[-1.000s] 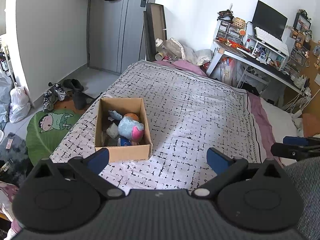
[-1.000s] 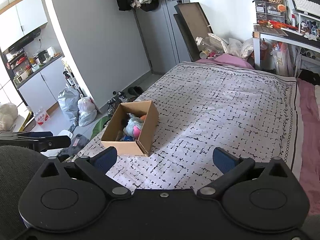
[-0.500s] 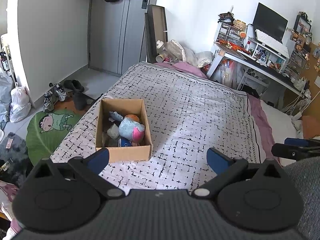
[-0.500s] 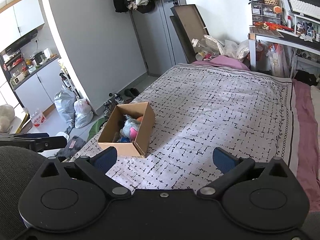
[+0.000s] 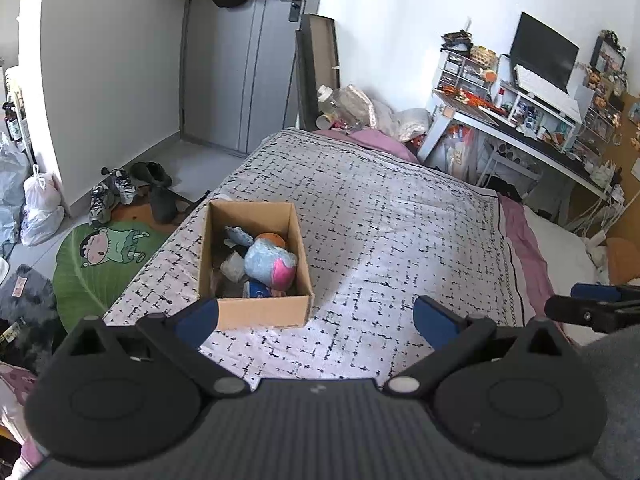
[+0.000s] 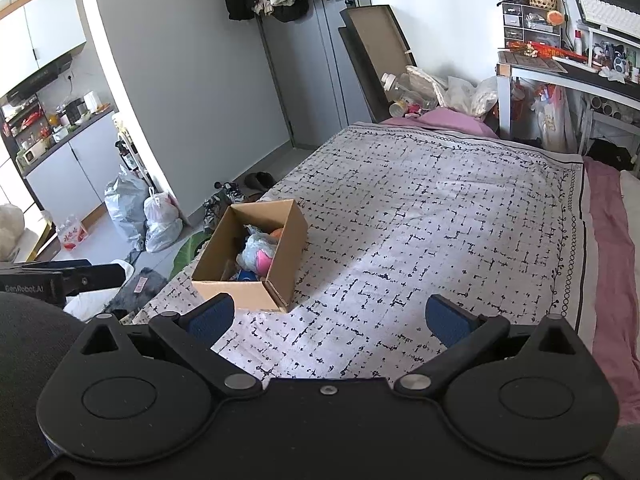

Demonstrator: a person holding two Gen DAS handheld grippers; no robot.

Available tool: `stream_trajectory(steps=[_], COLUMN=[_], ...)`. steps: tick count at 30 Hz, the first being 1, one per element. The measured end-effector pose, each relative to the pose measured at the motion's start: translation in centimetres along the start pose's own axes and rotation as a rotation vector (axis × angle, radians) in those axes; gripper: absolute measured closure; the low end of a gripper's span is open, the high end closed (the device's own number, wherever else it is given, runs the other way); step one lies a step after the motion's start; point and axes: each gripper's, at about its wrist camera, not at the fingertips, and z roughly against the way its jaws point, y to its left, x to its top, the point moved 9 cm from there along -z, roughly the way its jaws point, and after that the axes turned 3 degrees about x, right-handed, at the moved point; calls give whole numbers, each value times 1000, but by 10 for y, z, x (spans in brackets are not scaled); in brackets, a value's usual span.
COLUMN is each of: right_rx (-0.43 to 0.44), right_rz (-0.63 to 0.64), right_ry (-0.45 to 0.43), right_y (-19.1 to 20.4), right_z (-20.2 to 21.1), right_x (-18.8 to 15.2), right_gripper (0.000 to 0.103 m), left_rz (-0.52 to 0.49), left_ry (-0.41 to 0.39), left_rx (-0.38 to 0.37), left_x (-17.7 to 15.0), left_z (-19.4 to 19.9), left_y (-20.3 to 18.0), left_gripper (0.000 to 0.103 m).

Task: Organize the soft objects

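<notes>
We see a big bed [image 5: 392, 216] with a white blanket that has little black marks all over it. Past the far corner of the bed stands a table [image 5: 532, 136] full of small things, with a dark screen [image 5: 544, 52] on it. On the floor beside the bed lies a green leaf rug [image 5: 100, 264]. A brown cardboard box [image 5: 256, 312] sits on the bed near its left edge, and its top is open. Our left gripper [image 5: 316, 318] hangs over the near end of the bed with its jaws spread wide and nothing between them. Our right gripper [image 6: 330, 318] hangs there too, jaws spread wide and holding nothing. Inside the box lie the soft toys, and the one on top is a blue and pink plush [image 5: 270, 264].
</notes>
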Motion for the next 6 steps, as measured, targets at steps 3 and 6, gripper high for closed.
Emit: stream_trajectory(steps=[3,6], right_rx=[-5,-6], right_rz=[0,-2], right_ry=[7,17], right_y=[0,0], right_z=[-6,-14], right_x=[0,0], right_gripper=[0,0], left_rz=[7,10], left_ry=[1,2], left_rx=[16,24], left_x=[1,4], left_z=[-4,-9], left_y=[9,17], left_gripper=[0,0])
